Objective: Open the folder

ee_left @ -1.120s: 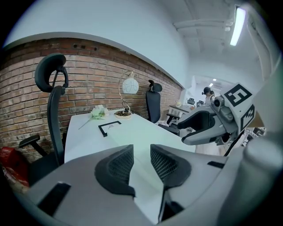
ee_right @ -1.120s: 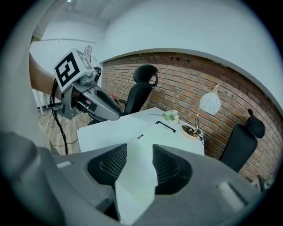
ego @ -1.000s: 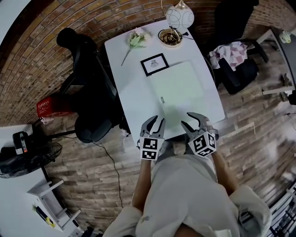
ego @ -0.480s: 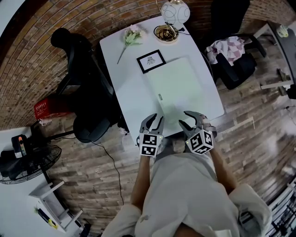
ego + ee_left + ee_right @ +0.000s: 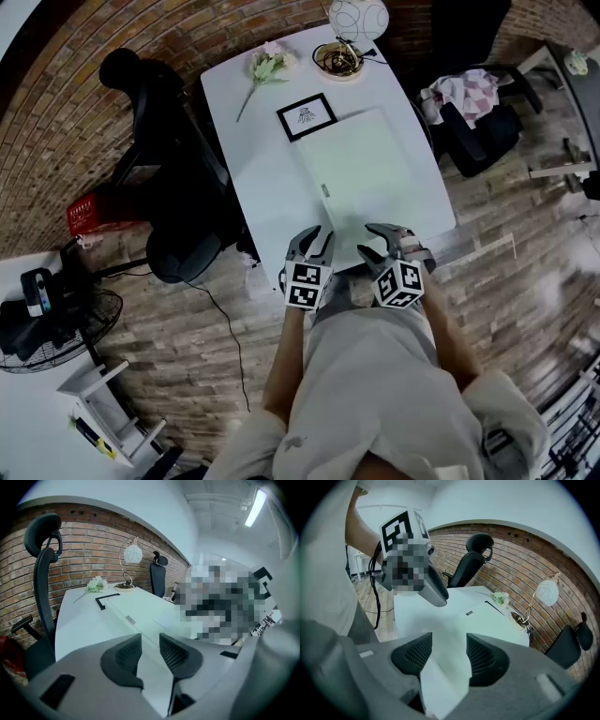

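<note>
Widening on the right as the one clear change: right tongs (image 5: 373, 240) just opened further, jaws now well apart, nothing between them but pale surface beyond. Left tongs (image 5: 316, 236) likewise parted and empty. Both poised over the near edge of the worktop (image 5: 253, 159), side by side, tilted downward, seemingly a shade lower than a moment ago. Folder (image 5: 361, 178) unchanged: pale green, flat and closed on the right half of the worktop, just beyond both pairs of tips and touched by neither. Small tab (image 5: 325, 190) on its left edge, whether clasp or label impossible to tell. Black picture frame (image 5: 307, 115) just past its far left corner, flower (image 5: 267, 67) and lamp (image 5: 358, 19) farther back, all well clear of the tongs. Reads as the approach, with the opening itself not yet begun; wider jaws probably in readiness for the cover's edge. Likely calls for one pair slipping under the cover along the tab side, the other steadying the folder against sliding on the smooth top.
</note>
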Motion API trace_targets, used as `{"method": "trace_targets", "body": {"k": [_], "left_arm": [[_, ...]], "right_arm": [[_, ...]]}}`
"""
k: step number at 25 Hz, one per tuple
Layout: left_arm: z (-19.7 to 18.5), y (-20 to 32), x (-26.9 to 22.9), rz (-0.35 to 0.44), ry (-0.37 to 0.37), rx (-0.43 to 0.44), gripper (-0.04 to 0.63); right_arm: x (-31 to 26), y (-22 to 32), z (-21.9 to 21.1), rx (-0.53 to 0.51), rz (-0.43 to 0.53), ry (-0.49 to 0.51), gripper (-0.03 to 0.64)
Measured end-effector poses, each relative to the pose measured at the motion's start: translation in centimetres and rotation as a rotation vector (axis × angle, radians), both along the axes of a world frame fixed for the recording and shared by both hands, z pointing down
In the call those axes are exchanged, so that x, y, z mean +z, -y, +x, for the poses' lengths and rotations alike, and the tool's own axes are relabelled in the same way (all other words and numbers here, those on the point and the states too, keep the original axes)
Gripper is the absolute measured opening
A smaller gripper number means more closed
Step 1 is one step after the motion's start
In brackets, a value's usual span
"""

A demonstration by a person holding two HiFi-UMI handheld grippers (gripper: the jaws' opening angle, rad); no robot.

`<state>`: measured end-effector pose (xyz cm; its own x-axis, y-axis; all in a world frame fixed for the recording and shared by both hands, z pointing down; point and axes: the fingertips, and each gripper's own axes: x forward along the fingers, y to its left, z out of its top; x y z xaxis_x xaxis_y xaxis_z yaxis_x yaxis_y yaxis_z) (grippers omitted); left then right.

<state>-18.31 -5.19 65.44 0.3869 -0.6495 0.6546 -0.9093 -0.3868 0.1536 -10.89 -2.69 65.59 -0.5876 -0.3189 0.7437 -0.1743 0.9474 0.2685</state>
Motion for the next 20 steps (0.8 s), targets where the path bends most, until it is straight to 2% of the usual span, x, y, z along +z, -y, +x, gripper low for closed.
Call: {"method": "trace_targets", "body": {"k": [8,20], "left_arm": [[0.4,0.0,0.9,-0.019,-0.003,0.0,0.117],[0.3,-0.1,2.1,-0.046,-0.001,-0.001,0.117]], "right_arm": [[2.1,-1.0,-1.1,-0.121,0.001,-0.059,0.25],[4.5,-1.6,-2.0,-0.202,0.007,-0.117,0.255]]}}
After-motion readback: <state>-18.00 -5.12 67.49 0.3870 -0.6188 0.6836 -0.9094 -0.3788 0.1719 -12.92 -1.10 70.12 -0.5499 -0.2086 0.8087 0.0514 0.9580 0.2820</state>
